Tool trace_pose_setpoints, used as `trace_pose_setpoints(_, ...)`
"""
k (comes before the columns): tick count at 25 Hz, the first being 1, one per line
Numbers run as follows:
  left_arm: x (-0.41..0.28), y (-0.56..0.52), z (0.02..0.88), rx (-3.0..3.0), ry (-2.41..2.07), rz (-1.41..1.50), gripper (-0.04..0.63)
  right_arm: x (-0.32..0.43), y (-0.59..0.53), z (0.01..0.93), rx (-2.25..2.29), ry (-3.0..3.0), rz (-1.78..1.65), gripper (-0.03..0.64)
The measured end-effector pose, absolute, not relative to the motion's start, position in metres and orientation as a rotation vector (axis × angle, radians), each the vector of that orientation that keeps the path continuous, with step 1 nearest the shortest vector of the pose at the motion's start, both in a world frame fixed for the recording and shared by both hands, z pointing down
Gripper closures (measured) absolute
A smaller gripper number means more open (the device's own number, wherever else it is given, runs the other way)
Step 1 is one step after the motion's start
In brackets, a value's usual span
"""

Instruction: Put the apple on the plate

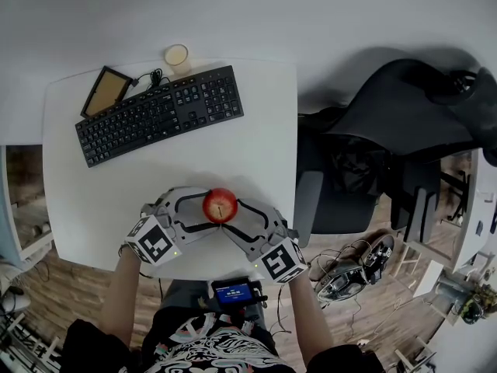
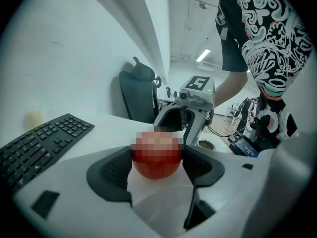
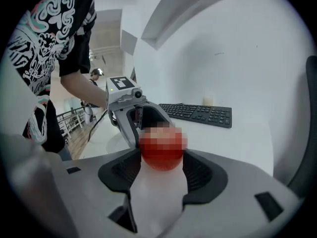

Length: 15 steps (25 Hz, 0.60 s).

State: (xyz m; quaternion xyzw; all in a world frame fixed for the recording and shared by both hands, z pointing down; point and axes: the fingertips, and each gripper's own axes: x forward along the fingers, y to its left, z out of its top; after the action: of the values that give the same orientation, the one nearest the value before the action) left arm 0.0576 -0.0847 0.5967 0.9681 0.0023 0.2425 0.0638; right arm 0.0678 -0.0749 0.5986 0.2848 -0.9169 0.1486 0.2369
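A red apple (image 1: 220,205) sits low over the white table (image 1: 93,200), near its front edge, between my two grippers, which face each other. My left gripper (image 1: 214,210) comes in from the left and its pads sit against both sides of the apple (image 2: 156,163). From the right, my right gripper (image 1: 231,217) has its jaws spread wide, with the apple (image 3: 161,155) between the fingertips and no clear squeeze on it. A pale round rim (image 3: 101,139) lies on the table under the left gripper; I cannot tell whether it is the plate.
A black keyboard (image 1: 159,113) lies across the far half of the table, with a paper cup (image 1: 177,56) and a small framed panel (image 1: 106,90) behind it. A black office chair (image 1: 365,162) stands just right of the table. The front edge runs below the grippers.
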Motion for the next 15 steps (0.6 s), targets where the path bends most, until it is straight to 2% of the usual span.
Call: trace_pose_setpoints(15,0.058,-0.081,0.575,2.940,-0.008,0.674,0.278,0.067,-0.070,0.579,0.830,-2.494,0.347,0.359)
